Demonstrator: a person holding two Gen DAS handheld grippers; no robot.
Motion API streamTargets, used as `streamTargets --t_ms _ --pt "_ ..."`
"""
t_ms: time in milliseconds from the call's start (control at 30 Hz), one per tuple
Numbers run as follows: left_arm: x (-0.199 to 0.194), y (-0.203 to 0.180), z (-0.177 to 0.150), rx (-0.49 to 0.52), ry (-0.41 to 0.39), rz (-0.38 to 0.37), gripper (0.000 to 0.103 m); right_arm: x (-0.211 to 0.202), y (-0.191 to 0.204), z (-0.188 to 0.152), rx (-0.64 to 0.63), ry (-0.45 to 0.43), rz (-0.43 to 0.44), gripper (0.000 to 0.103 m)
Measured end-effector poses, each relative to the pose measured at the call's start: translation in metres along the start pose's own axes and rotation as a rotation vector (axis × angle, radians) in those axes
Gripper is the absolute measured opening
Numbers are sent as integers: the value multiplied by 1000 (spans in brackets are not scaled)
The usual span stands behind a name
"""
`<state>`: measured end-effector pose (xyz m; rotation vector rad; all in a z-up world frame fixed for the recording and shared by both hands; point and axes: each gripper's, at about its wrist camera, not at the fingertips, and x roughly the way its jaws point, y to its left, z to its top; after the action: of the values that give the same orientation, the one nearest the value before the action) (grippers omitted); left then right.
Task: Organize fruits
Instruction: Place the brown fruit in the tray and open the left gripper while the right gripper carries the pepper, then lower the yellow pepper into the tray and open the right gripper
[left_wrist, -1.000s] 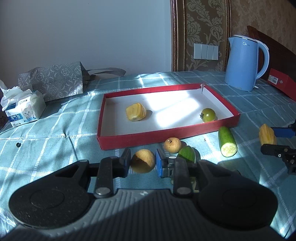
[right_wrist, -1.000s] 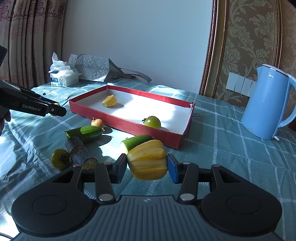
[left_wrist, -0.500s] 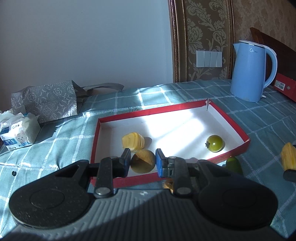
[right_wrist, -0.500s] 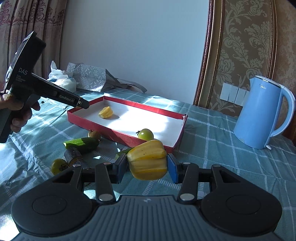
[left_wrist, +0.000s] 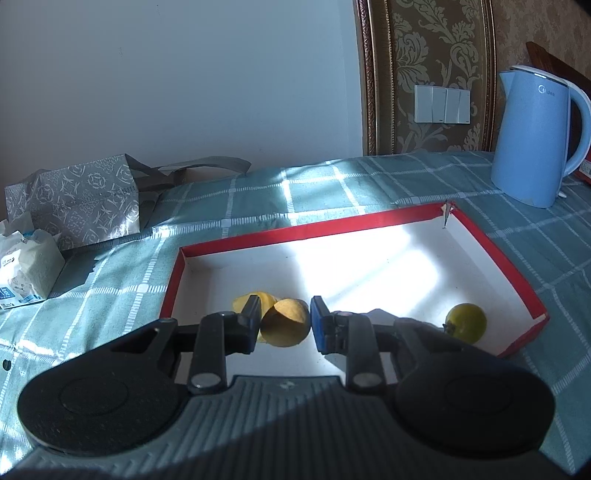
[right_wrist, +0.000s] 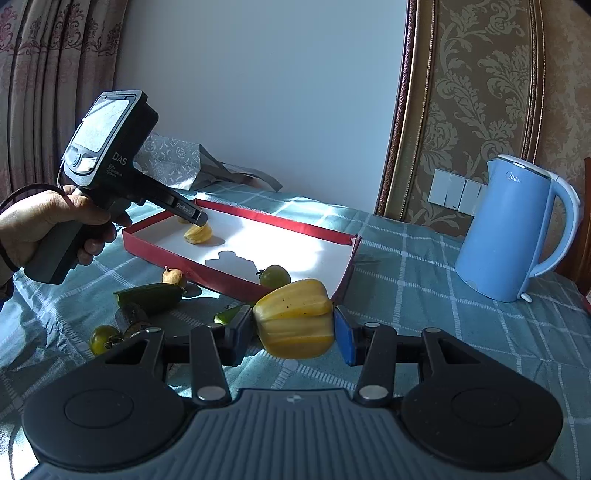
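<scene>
My left gripper (left_wrist: 284, 325) is shut on a round yellow fruit (left_wrist: 286, 326) and holds it over the left part of the red tray (left_wrist: 295, 230). A yellow ridged fruit (left_wrist: 242, 301) lies in the tray just behind it, and a green tomato (left_wrist: 465, 321) lies at the tray's right. My right gripper (right_wrist: 293, 328) is shut on a yellow starfruit piece (right_wrist: 295, 325), in the air before the tray's (right_wrist: 229, 282) near wall. The left gripper (right_wrist: 201, 220) shows in the right wrist view above the tray's far left end.
Outside the tray lie a small tan fruit (right_wrist: 173, 276), a cucumber (right_wrist: 149, 295), a dark stub (right_wrist: 133, 319), a green tomato (right_wrist: 103, 338) and a cucumber piece (right_wrist: 227, 315). A blue kettle (right_wrist: 511, 232) stands at right. A grey bag (left_wrist: 77, 199) and tissue pack (left_wrist: 26, 269) sit far left.
My left gripper has lifted the round yellow fruit off the cloth and carried it forward over the tray. My right gripper has risen slightly with the starfruit piece.
</scene>
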<state>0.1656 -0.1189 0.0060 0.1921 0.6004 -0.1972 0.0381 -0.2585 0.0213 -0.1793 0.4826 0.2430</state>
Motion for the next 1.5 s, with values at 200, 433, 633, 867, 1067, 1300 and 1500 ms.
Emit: streamTargets --t_ms 200,433,633,867,1067,1300,1500 --pt "27 -2 6 -5 23 28 26 -1 -3 0 5 -2 -9 46" --pt "37 -6 5 4 32 47 26 3 -5 5 20 -11 -2 46" --pt "21 -1 4 -16 2 40 34 22 -3 19 26 -28 40 46" --pt "-11 18 -5 -76 -48 34 50 74 -8 43 56 -25 64 46" --pt "-52 46 -34 -173 -121 94 75 129 -13 62 105 10 79 46" --pt "-74 57 -54 -236 -265 135 91 185 -22 68 164 97 34 46" --pt "-63 65 -55 -246 -214 114 93 209 -31 72 192 139 -1 46"
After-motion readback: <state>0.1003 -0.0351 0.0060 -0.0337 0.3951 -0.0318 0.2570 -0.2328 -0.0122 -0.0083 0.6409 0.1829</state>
